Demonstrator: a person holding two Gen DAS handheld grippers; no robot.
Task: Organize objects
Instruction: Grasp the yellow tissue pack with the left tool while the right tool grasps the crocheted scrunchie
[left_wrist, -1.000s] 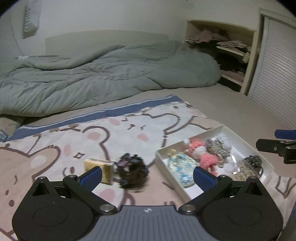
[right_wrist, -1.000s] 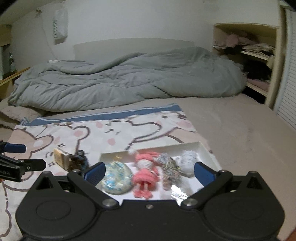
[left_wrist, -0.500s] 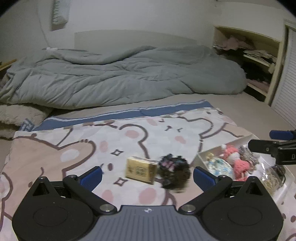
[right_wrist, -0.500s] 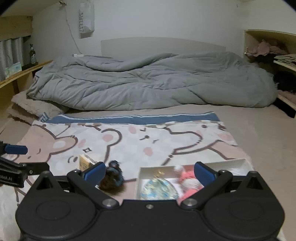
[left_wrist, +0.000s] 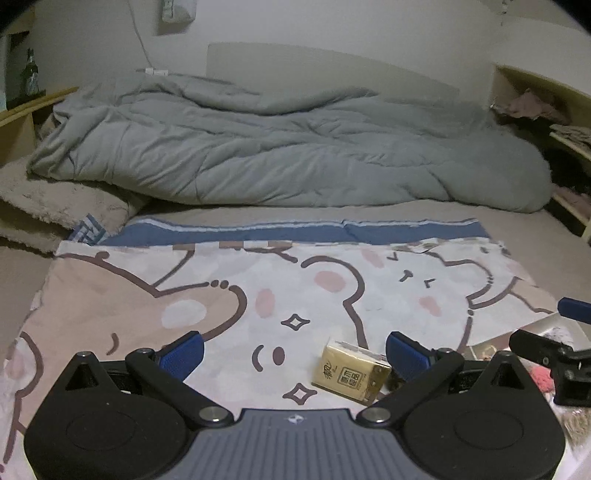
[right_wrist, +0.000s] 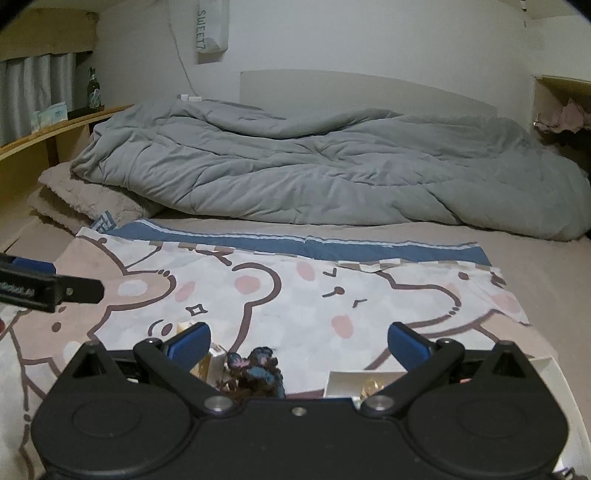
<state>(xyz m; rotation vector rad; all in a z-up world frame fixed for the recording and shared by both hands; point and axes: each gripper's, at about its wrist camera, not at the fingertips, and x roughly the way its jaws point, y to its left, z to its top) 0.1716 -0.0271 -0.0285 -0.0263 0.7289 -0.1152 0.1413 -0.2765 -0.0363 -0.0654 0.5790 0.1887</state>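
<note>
A small yellow tissue pack (left_wrist: 350, 371) lies on the bear-print cloth (left_wrist: 258, 288), just inside my left gripper's right finger. My left gripper (left_wrist: 294, 352) is open and empty above the cloth. In the right wrist view a dark flowery scrunchie (right_wrist: 255, 373) lies beside the tissue pack (right_wrist: 210, 360), low between my open, empty right gripper's (right_wrist: 298, 343) fingers. The white box's (right_wrist: 554, 373) rim shows at lower right, mostly hidden by the gripper body. The box also shows at the right edge of the left wrist view (left_wrist: 543, 325), behind the other gripper.
A rumpled grey duvet (left_wrist: 288, 155) lies across the bed behind the cloth. A fuzzy beige blanket (left_wrist: 55, 206) is at left. A wooden ledge with a bottle (right_wrist: 94, 88) runs along the left wall. Shelves with clothes (left_wrist: 546, 110) stand at right.
Both grippers have swung left and pulled back. The box has slid toward the right edge and bottom of the views. The tissue pack now sits by the left gripper's right finger.
</note>
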